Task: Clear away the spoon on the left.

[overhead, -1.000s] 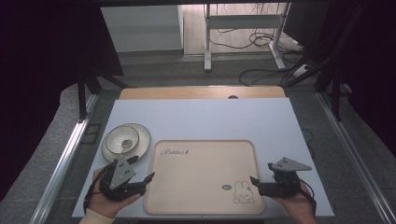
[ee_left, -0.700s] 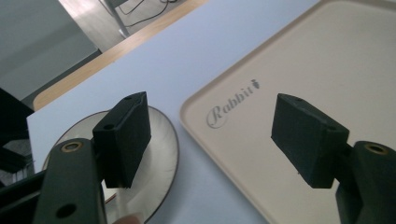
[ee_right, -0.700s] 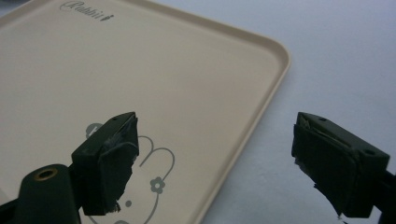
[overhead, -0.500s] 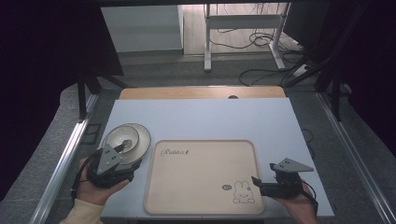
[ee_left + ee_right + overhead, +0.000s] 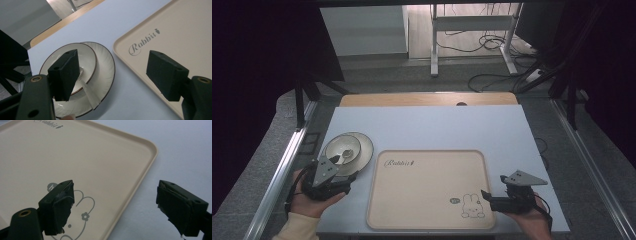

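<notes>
1. White tabletop (image 5: 437, 130) fills the near scene, with a wooden strip at its far edge and a dim room with desk legs and cables behind
2. Judging from the layout, the work is at its start: nothing has been lifted and the beige tray (image 5: 427, 210) lies bare
3. At the tray's left sit a plate (image 5: 364, 150) with a smaller dish (image 5: 339, 146) stacked on it; a pale spoon-like piece (image 5: 87, 91) rests in them
4. Left gripper (image 5: 112, 75) hovers at the plate's near edge, jaws spread wide, gripping nothing
5. Right gripper (image 5: 115, 205) straddles the tray's right rim, jaws equally apart and empty
6. Left to do, likely: grasp the dishes and move them onto the tray
</notes>
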